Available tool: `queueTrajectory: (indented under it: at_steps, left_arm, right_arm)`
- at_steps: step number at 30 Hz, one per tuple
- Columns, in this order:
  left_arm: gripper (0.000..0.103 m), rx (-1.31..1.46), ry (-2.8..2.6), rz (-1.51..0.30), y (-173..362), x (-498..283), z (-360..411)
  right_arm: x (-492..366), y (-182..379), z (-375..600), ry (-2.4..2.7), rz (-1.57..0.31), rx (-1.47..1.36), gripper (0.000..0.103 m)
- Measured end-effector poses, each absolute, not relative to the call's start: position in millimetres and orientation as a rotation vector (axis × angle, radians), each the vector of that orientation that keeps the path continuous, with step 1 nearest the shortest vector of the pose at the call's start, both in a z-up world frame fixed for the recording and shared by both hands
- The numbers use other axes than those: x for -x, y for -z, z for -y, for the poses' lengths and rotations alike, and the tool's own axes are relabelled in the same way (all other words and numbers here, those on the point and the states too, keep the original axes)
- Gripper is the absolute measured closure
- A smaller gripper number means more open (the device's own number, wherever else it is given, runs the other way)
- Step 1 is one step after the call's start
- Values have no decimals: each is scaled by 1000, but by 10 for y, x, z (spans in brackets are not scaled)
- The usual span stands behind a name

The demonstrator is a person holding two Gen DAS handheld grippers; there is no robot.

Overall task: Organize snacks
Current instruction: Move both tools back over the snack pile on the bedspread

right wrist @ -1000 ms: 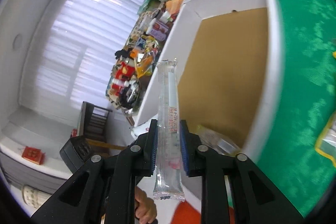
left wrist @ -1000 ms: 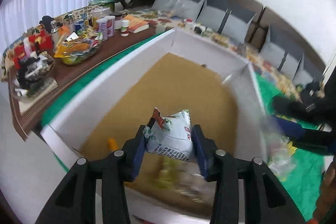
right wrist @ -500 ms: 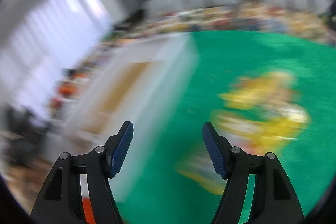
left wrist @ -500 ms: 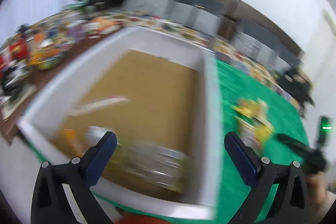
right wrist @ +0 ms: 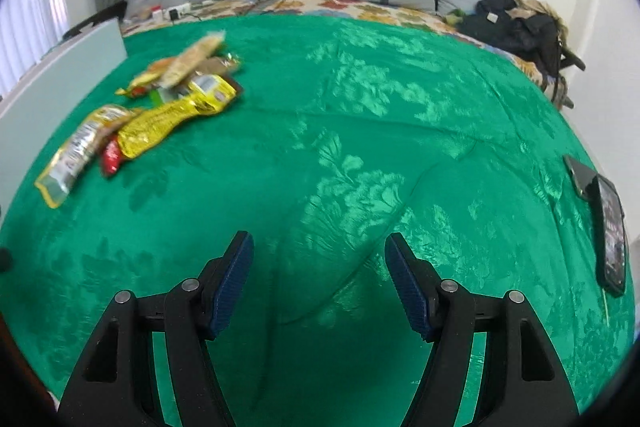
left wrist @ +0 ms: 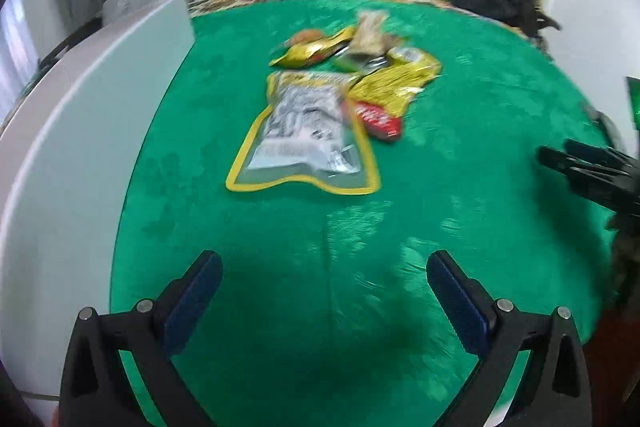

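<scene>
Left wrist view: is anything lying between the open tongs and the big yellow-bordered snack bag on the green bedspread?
Nothing visible. Only bare green bedspread lies between the left tongs, open and empty, and the yellow-bordered snack bag. The other snack packets lie behind it, and the white box wall stands off to the side.

Snack packets blurred, labels unreadable — white box cut off at left.

snack packets heaped on green bedspread

The green bedspread is shiny woven cloth with a leaf pattern. On it, the snack packets look like glossy plastic film — crinkled; beside them, the white box wall is smooth, matt.
</scene>
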State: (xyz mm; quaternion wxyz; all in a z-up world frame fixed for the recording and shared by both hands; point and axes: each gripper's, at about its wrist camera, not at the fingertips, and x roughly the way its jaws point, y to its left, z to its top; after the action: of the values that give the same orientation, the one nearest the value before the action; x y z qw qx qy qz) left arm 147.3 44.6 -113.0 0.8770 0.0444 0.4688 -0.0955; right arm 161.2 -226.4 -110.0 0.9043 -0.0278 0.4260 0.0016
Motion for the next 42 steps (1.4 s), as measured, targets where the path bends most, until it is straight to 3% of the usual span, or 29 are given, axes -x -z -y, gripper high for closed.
queueTrajectory:
  at_steps: [5,14,42]
  left_arm:
    - [2,-87,120,-997,1355,-1652,-496]
    - [0,-61,127,-938,1406,-1662,-545]
    - [0,-60,126,-920,1421,-1663,-538]
  right_arm:
    - [-1718,1215,2281,-20,-895,69,30]
    - [-1781,1266,2386,3,-909,13,16]
    - [-1776,1265,2395,5,-909,12,14]
